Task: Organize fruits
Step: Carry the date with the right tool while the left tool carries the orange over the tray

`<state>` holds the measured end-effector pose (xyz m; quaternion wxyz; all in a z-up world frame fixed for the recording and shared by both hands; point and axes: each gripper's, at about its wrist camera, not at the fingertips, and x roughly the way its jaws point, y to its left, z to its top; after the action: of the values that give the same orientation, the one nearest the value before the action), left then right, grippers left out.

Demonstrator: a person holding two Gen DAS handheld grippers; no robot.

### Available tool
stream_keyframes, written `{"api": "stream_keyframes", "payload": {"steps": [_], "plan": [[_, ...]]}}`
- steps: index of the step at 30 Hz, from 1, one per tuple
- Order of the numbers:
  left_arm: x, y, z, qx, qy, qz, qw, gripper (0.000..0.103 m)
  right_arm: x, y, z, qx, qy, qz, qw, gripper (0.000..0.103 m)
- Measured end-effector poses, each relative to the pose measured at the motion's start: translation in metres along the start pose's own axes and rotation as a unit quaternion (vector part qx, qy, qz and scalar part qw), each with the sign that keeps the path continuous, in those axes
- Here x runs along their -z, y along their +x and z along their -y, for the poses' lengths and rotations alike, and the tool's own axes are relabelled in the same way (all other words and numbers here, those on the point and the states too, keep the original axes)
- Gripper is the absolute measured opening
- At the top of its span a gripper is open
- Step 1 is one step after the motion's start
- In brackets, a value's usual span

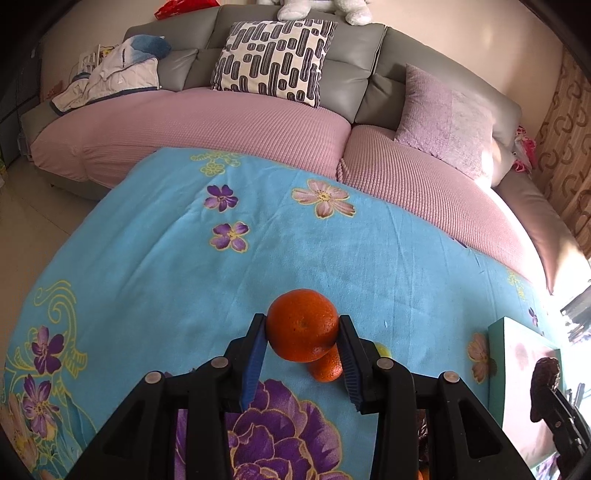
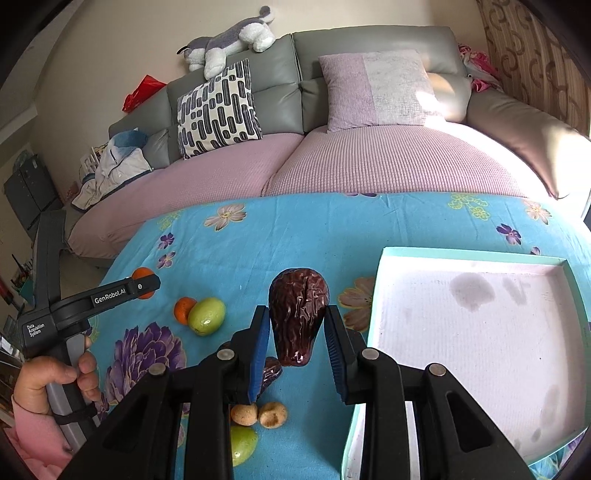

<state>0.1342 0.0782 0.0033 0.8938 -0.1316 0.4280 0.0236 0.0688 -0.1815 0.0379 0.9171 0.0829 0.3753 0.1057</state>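
Tablecloth [image 2: 295, 240]: perhaps three oranges [image 1: 301, 325].

Bright sun comes from the right and glares white on the sofa [image 2: 461, 162]. Picture edges bend, corners go dark.

Grey sofa [image 2: 332, 48] set against cream wall [image 2: 110, 33]; seats covered in pink textured fabric. Patterned cushion [image 2: 218, 110] and lilac cushion [image 2: 376, 88] propped on backrest. Plush toy [image 2: 229, 40] laid along sofa top. Brown patterned curtain [image 2: 535, 48] hung at right. Sunlight cast across right seat. Pale tiled floor [image 1: 33, 221] seen at left.
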Motion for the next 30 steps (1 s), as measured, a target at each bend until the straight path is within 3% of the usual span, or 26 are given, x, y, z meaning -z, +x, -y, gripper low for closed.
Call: {"api": "stream_keyframes", "payload": {"steps": [15, 22, 30], "plan": [[0.006, -0.021, 0.06, 0.024, 0.066, 0.023, 0.9972, 0.04, 0.012, -0.021, 0.061, 0.03, 0.058, 0.016, 0.998, 0.032], [0.025, -0.017, 0.113, 0.053, 0.129, 0.007, 0.9902, 0.04, 0.018, -0.031, 0.106, 0.084, 0.091, 0.01, 0.992, 0.032], [0.052, -0.017, 0.164, 0.075, 0.193, -0.009, 0.9782, 0.04, 0.028, -0.059, 0.166, 0.162, 0.137, 0.023, 0.977, 0.032]]}}
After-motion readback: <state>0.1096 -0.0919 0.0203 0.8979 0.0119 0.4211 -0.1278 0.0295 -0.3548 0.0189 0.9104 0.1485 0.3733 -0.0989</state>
